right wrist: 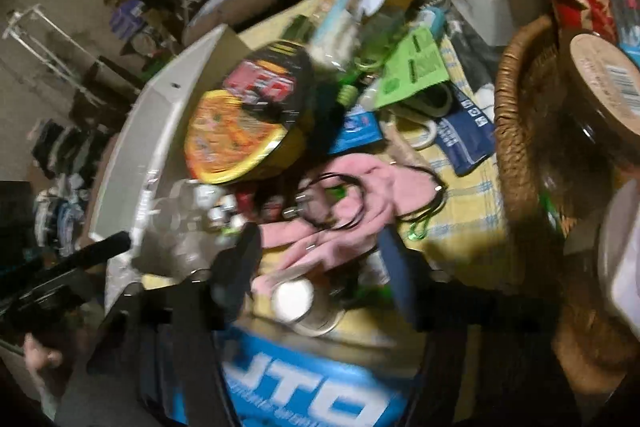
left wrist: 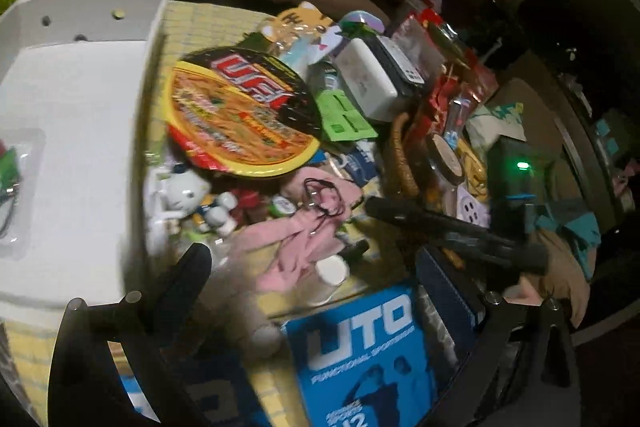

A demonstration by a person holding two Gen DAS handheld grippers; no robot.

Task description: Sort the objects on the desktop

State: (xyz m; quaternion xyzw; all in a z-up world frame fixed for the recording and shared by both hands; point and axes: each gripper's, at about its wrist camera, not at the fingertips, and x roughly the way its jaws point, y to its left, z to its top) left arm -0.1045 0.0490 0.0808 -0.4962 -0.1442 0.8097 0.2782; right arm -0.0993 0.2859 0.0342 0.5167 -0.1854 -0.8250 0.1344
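Both grippers are tilted downward, the left gripper spread wide, the right gripper half open and empty, above crumpled pink cloth and a round white-capped bottle.

Rough woven wicker basket, pink cloth

Dim indoor light, heavy motion blur, dark fisheye corners

Black tongs, silver screws, navy pads
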